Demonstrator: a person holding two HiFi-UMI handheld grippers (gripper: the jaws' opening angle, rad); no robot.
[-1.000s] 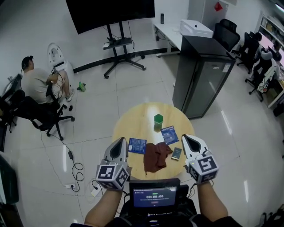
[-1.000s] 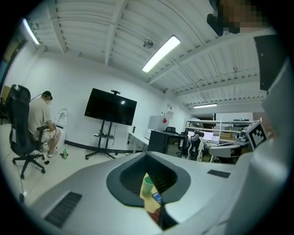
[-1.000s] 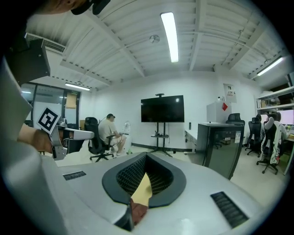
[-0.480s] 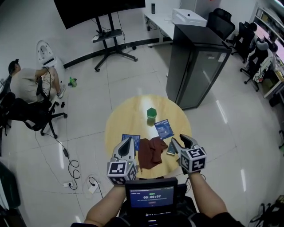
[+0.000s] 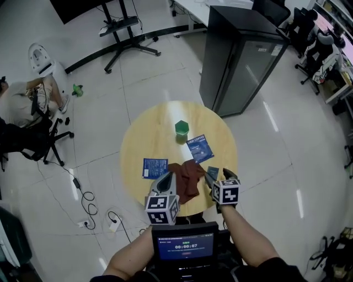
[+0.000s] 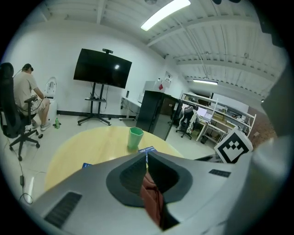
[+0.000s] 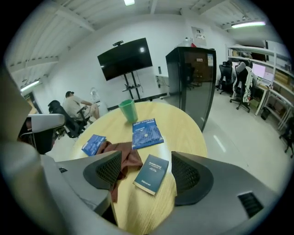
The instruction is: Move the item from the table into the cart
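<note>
Office room, with a round wooden surface [image 5: 138,137] at centre. My right tongs [image 5: 218,175], released and just opening, hang over a dark blue book [image 7: 150,174] near the surface's near edge. The book lies between the pads, which are clear of it. My left tongs [image 6: 146,158] are clenched and empty, above a brown cloth [image 5: 187,176] just beside the book. A green cup [image 5: 181,128] stands toward the far edge.

Long ceiling tube lights [image 6: 165,13] lit the room brightly and evenly, leaving pale streaks of glare on the glossy white tiled floor [image 5: 271,117]. The round pale wooden desk [image 5: 144,137] carried only faint shadows. Both gripper views bulged fisheye-fashion, black at the corners, with the nearest parts soft.
</note>
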